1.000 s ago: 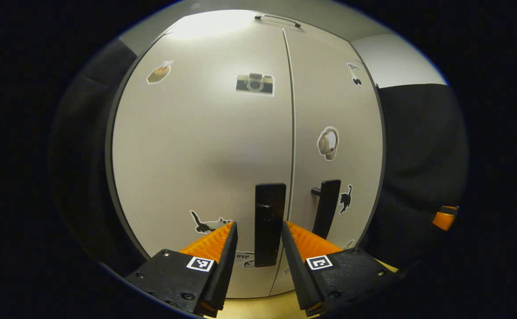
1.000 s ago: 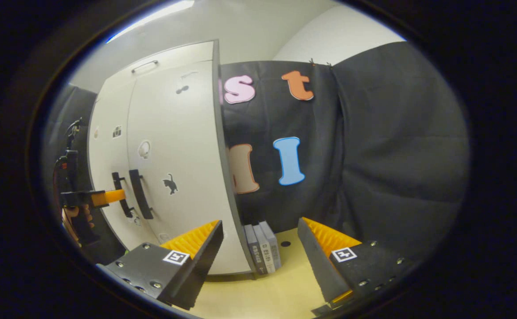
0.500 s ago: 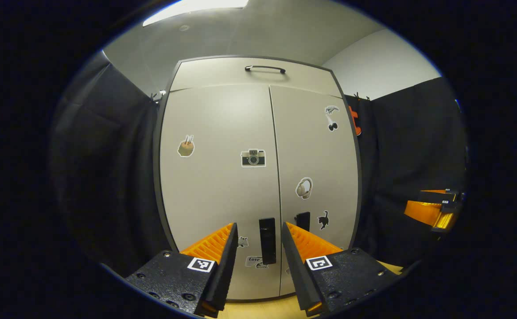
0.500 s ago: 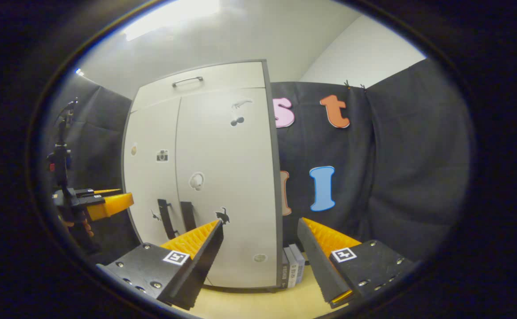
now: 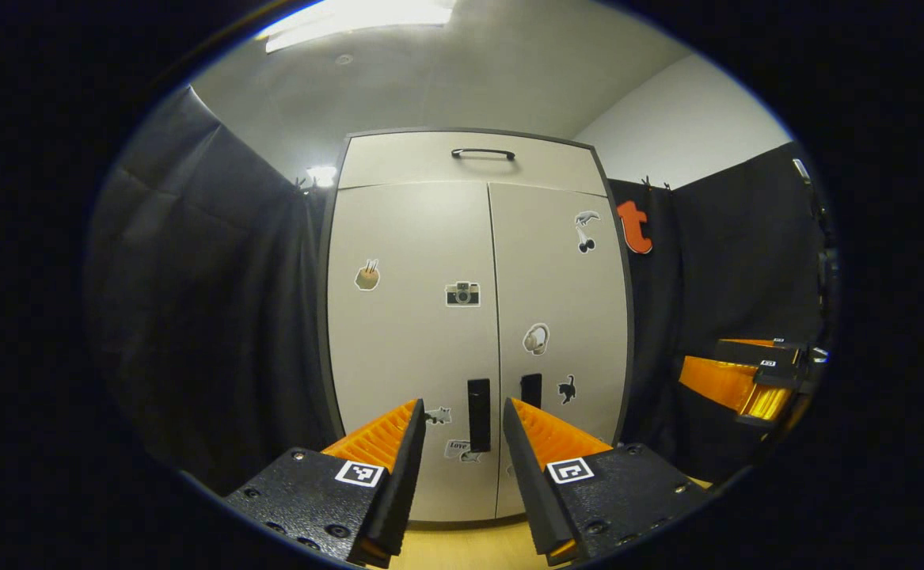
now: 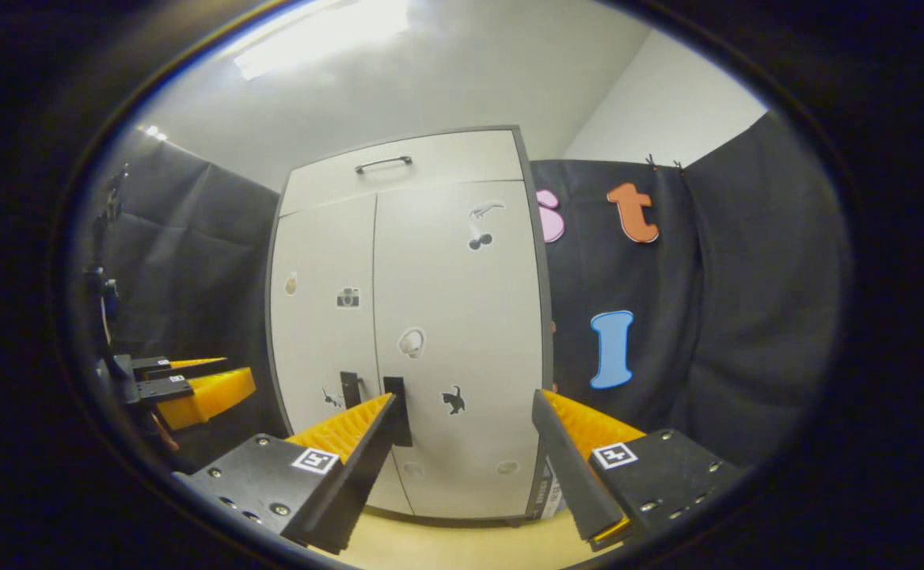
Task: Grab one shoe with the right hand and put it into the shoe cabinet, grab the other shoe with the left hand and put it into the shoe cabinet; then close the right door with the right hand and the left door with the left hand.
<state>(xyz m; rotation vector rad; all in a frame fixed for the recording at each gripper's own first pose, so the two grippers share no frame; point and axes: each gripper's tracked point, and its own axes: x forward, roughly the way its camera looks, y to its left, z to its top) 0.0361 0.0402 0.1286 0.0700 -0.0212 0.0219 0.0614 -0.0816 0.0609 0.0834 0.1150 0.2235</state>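
Tongs come nearest in both views. The left tongs (image 5: pixel 462 467) are held with fingers apart and nothing between them, pointed at the seam of the shoe cabinet (image 5: pixel 414 348). The right tongs (image 6: pixel 462 467) are likewise parted and empty, aimed at the cabinet's right side. Each pair also appears off to the side in the other's view, orange and black, clear of the cabinet.

Beyond the tongs, a strip of pale wooden floor (image 6: pixel 462 546) runs up to the cabinet's base. The left door (image 5: pixel 410 332) and right door (image 5: pixel 560 317) look flush and closed, with a thin straight seam between them. Two black handles (image 5: pixel 478 414) sit side by side near the seam, low down. No shoes are visible; they are presumably inside. Judging from this, the task seems finished or nearly so. The sensible finish is to check the seam is even from top to bottom, then draw both tongs straight away without brushing the handles.

Small stickers dot the doors, and a drawer with a dark handle (image 5: pixel 483 152) sits above them. A few books (image 6: pixel 545 495) stand against the cabinet's right side. Black cloth (image 5: pixel 192 317) hangs behind on both sides. Nothing blocks either pair of tongs.
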